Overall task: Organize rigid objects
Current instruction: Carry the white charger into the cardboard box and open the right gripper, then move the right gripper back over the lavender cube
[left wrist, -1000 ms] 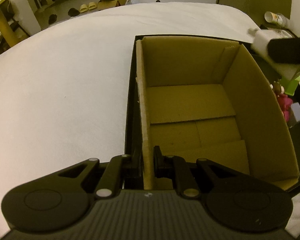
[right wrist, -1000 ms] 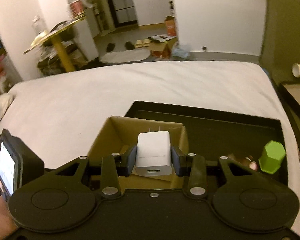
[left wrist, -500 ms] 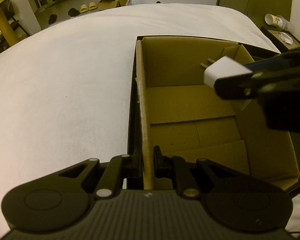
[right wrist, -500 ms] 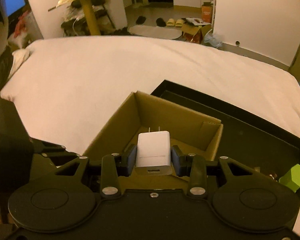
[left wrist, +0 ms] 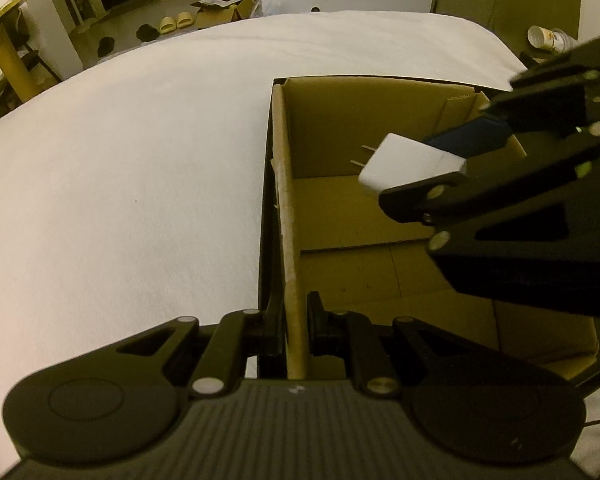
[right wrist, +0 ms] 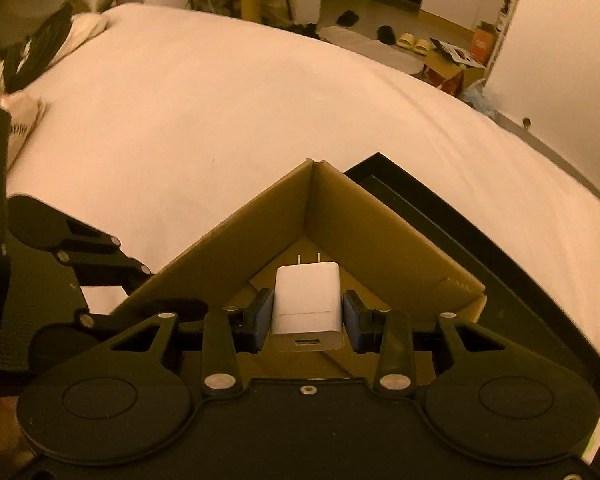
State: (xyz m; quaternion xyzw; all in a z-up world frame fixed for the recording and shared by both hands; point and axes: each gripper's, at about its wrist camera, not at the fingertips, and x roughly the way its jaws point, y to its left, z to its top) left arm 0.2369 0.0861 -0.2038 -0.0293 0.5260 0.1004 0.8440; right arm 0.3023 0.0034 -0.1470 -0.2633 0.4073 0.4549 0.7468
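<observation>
An open brown cardboard box (left wrist: 364,216) stands in a black tray (right wrist: 480,256) on the white bed. My left gripper (left wrist: 294,320) is shut on the box's left wall (left wrist: 290,280), one finger outside and one inside. My right gripper (right wrist: 306,316) is shut on a white USB wall charger (right wrist: 306,300), prongs pointing forward, and holds it above the inside of the box, aimed at a far corner (right wrist: 312,200). In the left wrist view the charger (left wrist: 408,164) and the right gripper (left wrist: 424,168) hang over the box's right half. The box floor looks bare.
The white bed sheet (left wrist: 120,184) spreads to the left and behind the box. A paper cup (left wrist: 548,38) stands on a side table at the far right. Slippers, boxes and a gold table stand on the floor beyond the bed.
My right gripper has swung left with the charger from beside the tray to over the box, turning toward its corner. My left gripper has kept its hold on the box wall.
</observation>
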